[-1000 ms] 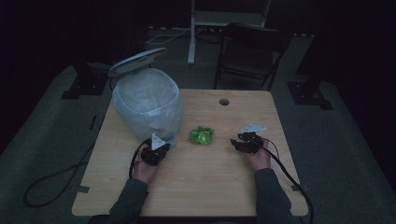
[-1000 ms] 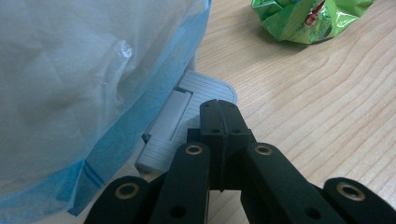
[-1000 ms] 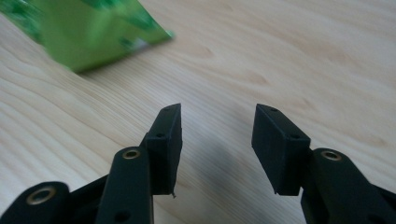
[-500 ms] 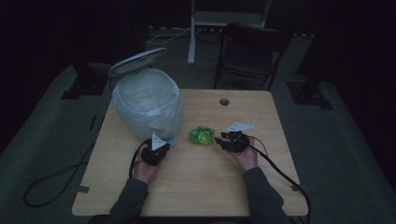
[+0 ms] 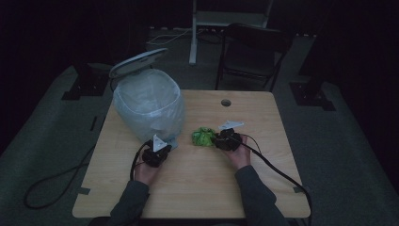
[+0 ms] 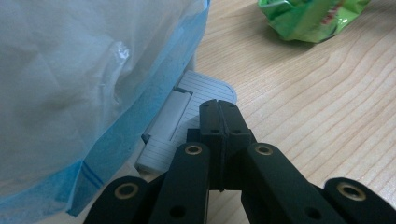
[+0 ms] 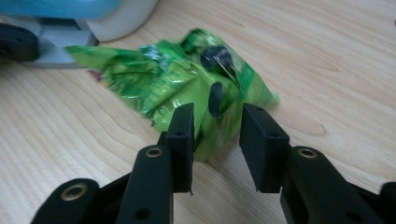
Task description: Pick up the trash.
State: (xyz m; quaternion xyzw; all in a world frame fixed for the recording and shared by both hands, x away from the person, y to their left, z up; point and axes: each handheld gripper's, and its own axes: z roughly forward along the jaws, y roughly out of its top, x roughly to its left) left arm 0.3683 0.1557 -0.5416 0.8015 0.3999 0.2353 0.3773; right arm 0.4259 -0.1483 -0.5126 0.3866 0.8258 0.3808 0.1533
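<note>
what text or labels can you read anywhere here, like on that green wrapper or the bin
None can be read.
Crumpled green wrapper: red and white print, too creased and blurred to make out.
Bin with its plastic liner: no lettering visible.
Grey foot pedal: ribbed lines, no words.
Wooden table: no markings.

Black two-jaw grippers — brass-ringed screws, grey three-cornered top plates, trailing black cables — dark grey sleeves (image 5: pixel 254 193).

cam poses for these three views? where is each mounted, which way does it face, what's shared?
High view: above the person's side, facing forward and down on the table; both forearms, left gripper, right gripper.
Left gripper view: on the left gripper, facing the lined bin's pedal; shut jaws.
Right gripper view: facing the green wrapper; open jaws.
Shared: the wrapper.
</note>
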